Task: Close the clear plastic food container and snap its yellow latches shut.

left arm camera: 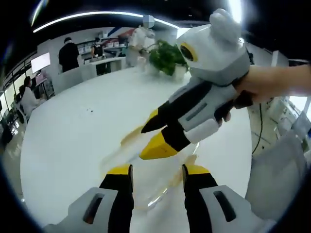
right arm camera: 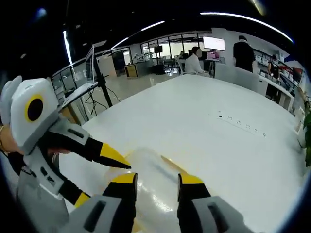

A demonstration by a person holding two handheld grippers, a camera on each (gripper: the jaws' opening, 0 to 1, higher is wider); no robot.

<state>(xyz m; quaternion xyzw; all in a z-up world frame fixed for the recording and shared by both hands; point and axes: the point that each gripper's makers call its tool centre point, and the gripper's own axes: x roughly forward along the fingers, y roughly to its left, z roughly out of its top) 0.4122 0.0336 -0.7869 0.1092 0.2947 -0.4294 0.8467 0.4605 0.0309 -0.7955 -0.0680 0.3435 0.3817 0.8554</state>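
Here I have both grippers low over the white table [left arm camera: 73, 141], converging on the clear plastic food container [left arm camera: 146, 189], which lies on the table surface just ahead of my left gripper [left arm camera: 156, 171]. In the left gripper view the container is blurred and nearly see-through, so I pick it out mostly by its glossy rim and the yellow latches [left arm camera: 131, 138] along its edges; I cannot tell whether the lid is fully seated or whether any latch is snapped down. My left gripper's jaws stand parted with a clear gap between the yellow tips, nothing between them, poised just above the near edge of the container. The right gripper [left arm camera: 154, 138] comes in from the right of that view, held by a hand [left arm camera: 272, 82], its jaws spread apart and angled down toward the container's middle, gripping nothing that I can see. In the right gripper view my right gripper [right arm camera: 156, 178] shows the same parted jaws over the container [right arm camera: 146, 170], and the left gripper [right arm camera: 99, 177] reaches in from the left, its jaws wide with one yellow tip over the container's near corner; whether it touches I cannot tell. A potted green plant [left arm camera: 167, 58] sits at the far edge of the table, and people [left arm camera: 69, 53] stand at desks beyond.
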